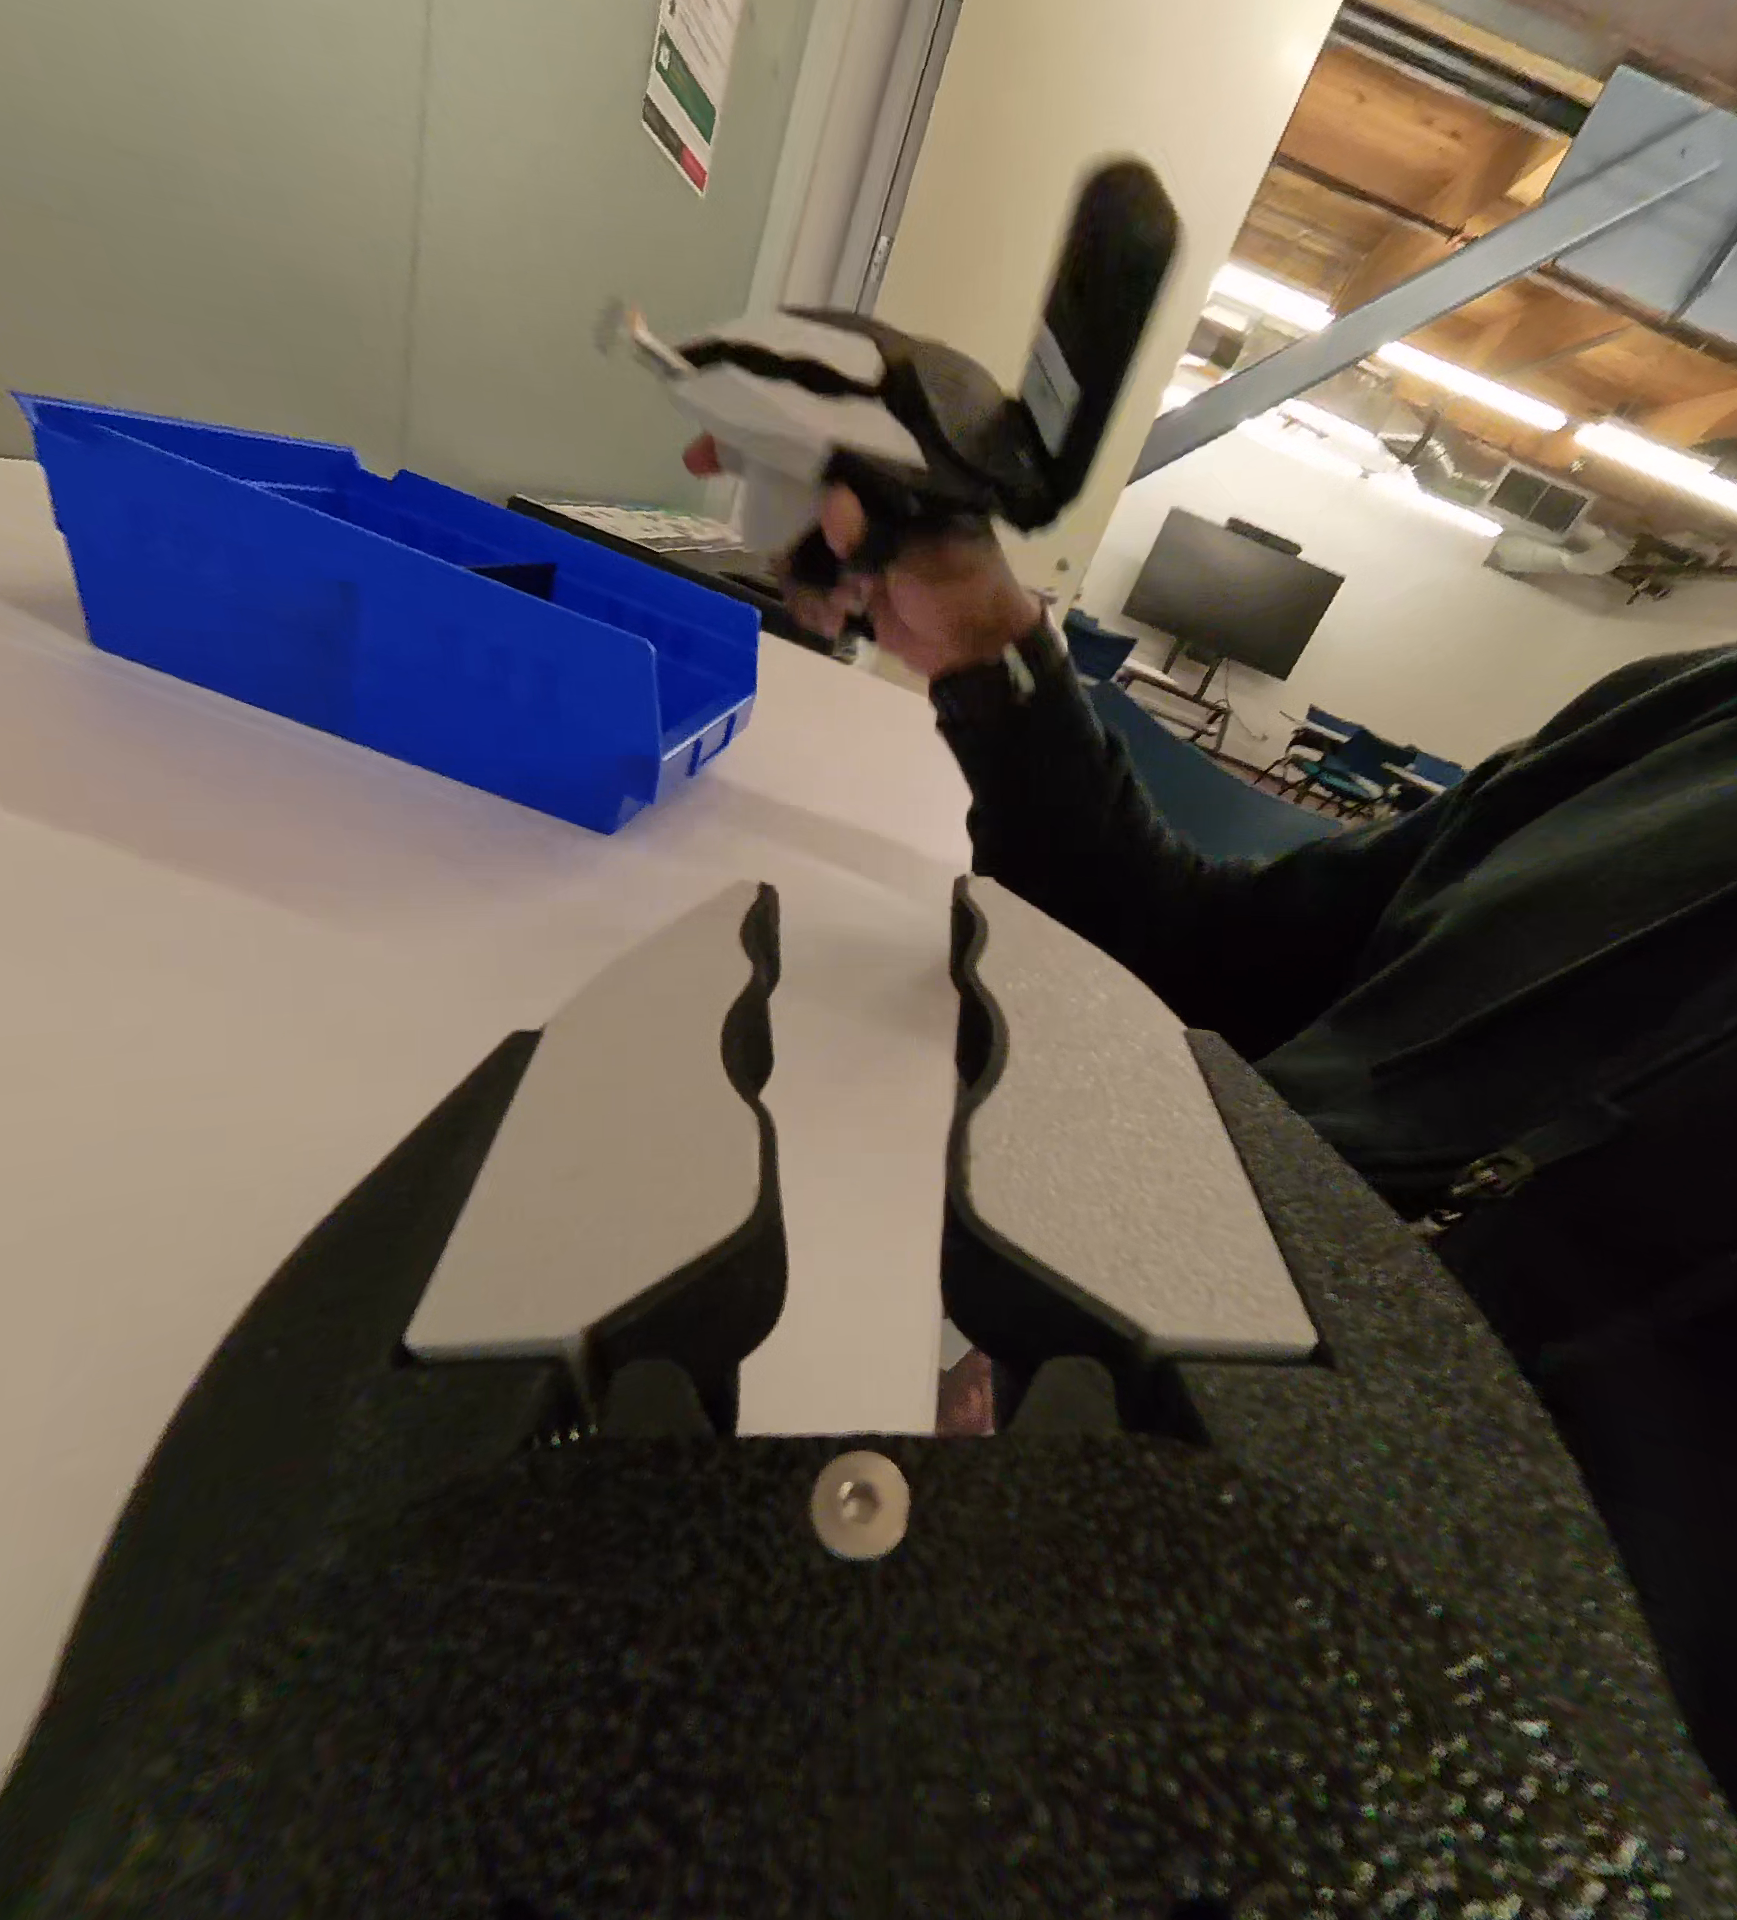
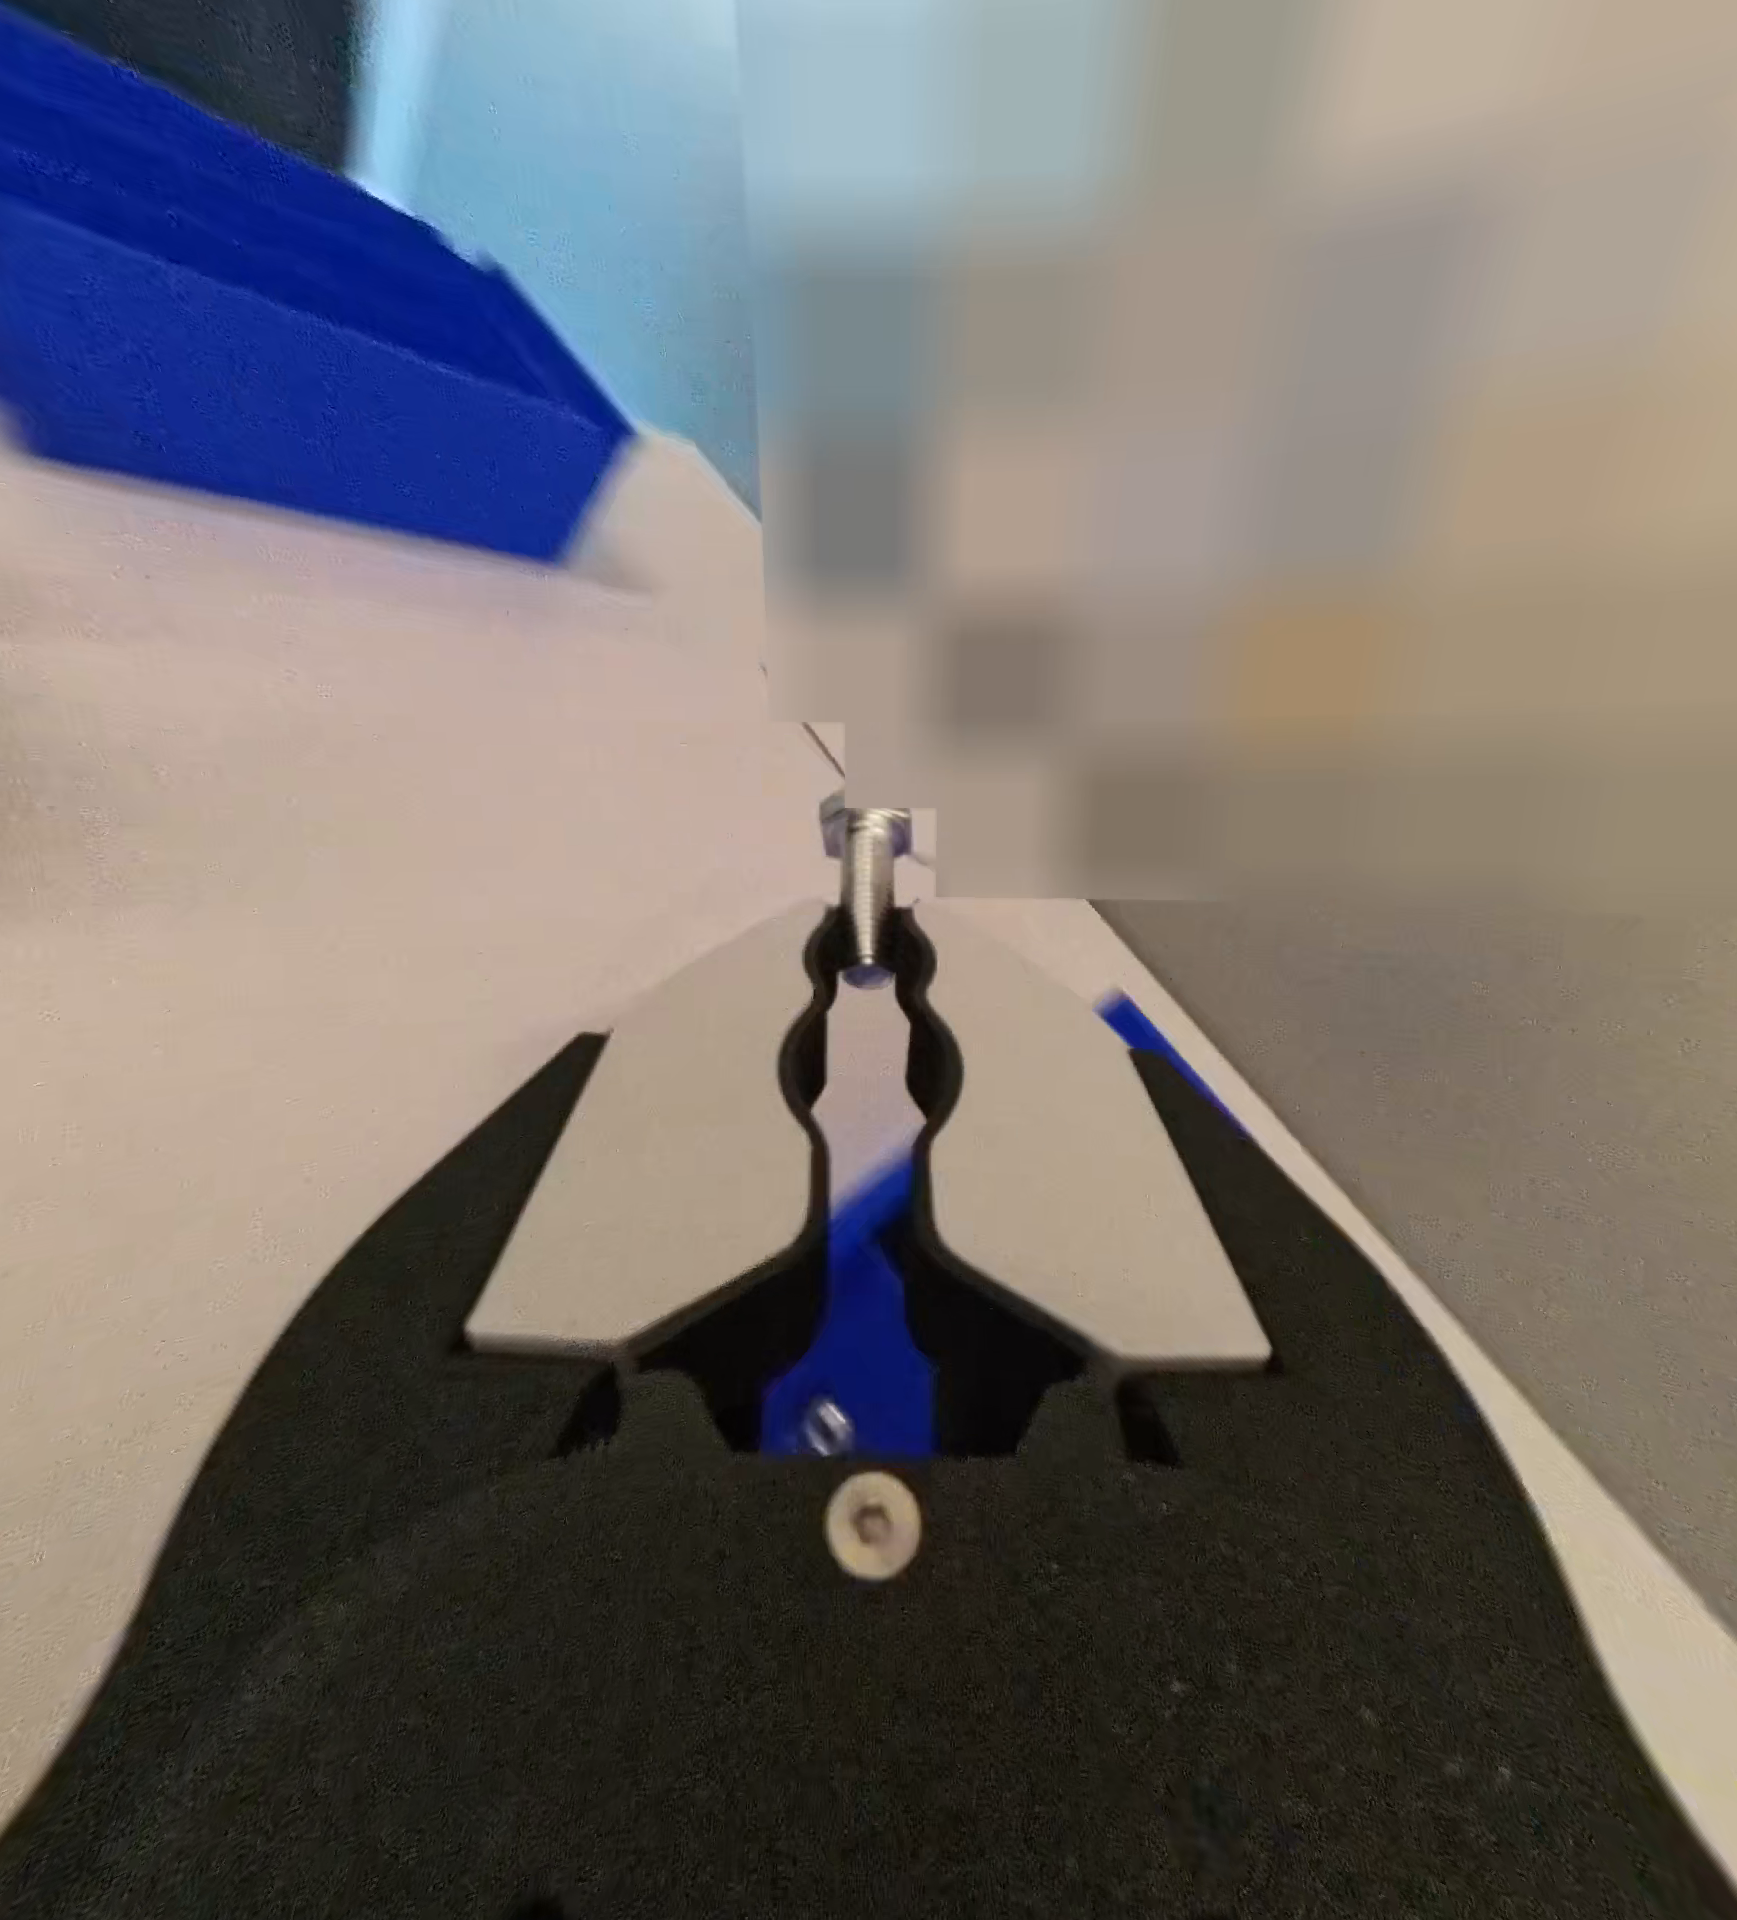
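The white worktop (image 1: 168,1039) is filling both views, with the long blue bin (image 1: 376,623) sitting toward its far edge, open top up, long axis running along that edge. A person's dark sleeve (image 1: 1103,810) is reaching in from the right side, the hand (image 1: 937,603) gripping the right gripper (image 1: 635,338) up in the air above the worktop, near the bin's near end. The left gripper (image 1: 859,904) is hovering low over bare worktop, jaws spread apart with nothing between them, and it's well apart from the bin. Now the small one: the right gripper (image 2: 869,914) is pinching a silver bolt (image 2: 869,883) by its threaded shank, the fingertips (image 2: 817,951) pressing on either side. The bolt's long axis is pointing straight out ahead of the jaws, head end farthest out. The bin (image 2: 272,384) is lying ahead and to the left of it.
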A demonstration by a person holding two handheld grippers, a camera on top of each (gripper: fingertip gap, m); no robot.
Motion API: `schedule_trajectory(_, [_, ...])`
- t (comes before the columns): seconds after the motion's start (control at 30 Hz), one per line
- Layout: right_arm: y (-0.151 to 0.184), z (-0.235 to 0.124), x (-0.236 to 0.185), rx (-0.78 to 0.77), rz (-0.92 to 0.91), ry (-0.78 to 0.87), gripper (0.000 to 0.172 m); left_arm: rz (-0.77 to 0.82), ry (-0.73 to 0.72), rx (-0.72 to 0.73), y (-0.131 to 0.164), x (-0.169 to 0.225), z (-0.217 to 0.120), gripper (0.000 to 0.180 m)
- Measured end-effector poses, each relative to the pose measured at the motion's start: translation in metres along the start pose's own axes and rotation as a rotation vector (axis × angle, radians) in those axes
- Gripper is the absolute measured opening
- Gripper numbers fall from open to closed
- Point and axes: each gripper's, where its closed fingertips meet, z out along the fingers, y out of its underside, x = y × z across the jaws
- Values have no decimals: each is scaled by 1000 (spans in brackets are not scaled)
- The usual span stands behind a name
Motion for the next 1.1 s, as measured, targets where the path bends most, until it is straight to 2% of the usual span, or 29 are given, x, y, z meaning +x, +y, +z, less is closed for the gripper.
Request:
schedule_trajectory(0.1, [73,10,94,-279,178,94,10,45,-35,-27,3,-5,-2,30])
schedule_trajectory(0.17, [119,20,133,-410,342,92,10,52,-40,-27,4,-6,-1,30])
schedule_trajectory(0.23, [156,31,151,-514,474,57,10,49,-35,-21,6,-6,-1,28])
schedule_trajectory(0.3, [182,39,157,-618,496,34,10,47,-35,-24,8,-6,-1,27])
schedule_trajectory(0.47, [211,51,154,-731,542,10,10,58,-57,-31,7,-8,-8,26])
schedule_trajectory(0.73, [221,50,148,-822,500,19,12,70,-73,-15,1,-9,-18,25])
schedule_trajectory(0.83, [220,50,152,-810,486,54,16,75,-67,-20,2,-8,-16,24])
schedule_trajectory(0.97, [187,48,163,-632,449,150,16,115,-100,-24,-1,-11,-20,25])
schedule_trajectory(1.1, [112,31,149,-276,356,188,25,238,-235,43,-23,-22,-40,28])
